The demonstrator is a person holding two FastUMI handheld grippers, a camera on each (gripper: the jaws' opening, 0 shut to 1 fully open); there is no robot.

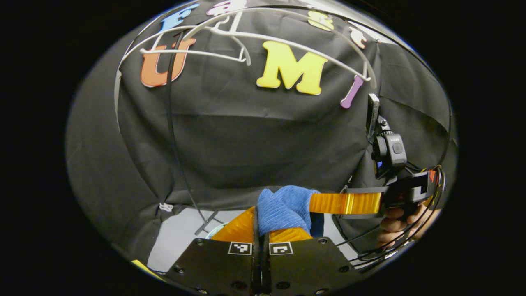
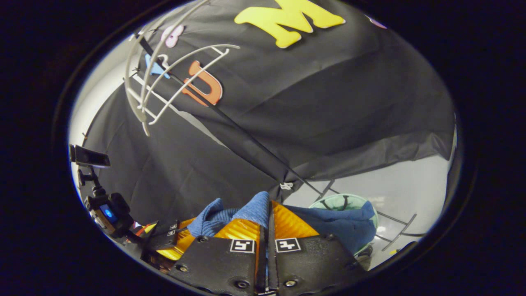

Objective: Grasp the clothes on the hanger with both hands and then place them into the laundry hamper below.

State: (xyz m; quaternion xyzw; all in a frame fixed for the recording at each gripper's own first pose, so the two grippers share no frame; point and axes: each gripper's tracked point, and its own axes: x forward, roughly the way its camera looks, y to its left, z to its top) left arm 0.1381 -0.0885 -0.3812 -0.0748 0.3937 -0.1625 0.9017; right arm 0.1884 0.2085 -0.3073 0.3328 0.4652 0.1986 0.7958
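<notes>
A blue knit garment (image 1: 283,207) is bunched at the tips of my left gripper (image 1: 259,218), whose orange fingers are shut on it. My right gripper (image 1: 314,204) comes in from the right, held by a hand (image 1: 394,224), and meets the same bunch. In the right gripper view my right gripper (image 2: 268,209) is shut on the blue garment (image 2: 250,211). The rest of the cloth drapes right, over the light-green hamper (image 2: 328,200) on the floor. My left gripper (image 2: 181,238) sits low at the left. The bare white hanger (image 1: 246,39) (image 2: 164,90) hangs above.
A thin black rack pole (image 1: 172,135) (image 2: 246,144) runs down from the hanger to dark feet (image 2: 394,236) on the pale floor (image 1: 176,234). Black cloth walls the booth behind. A small camera mount (image 1: 388,148) rides on my right gripper.
</notes>
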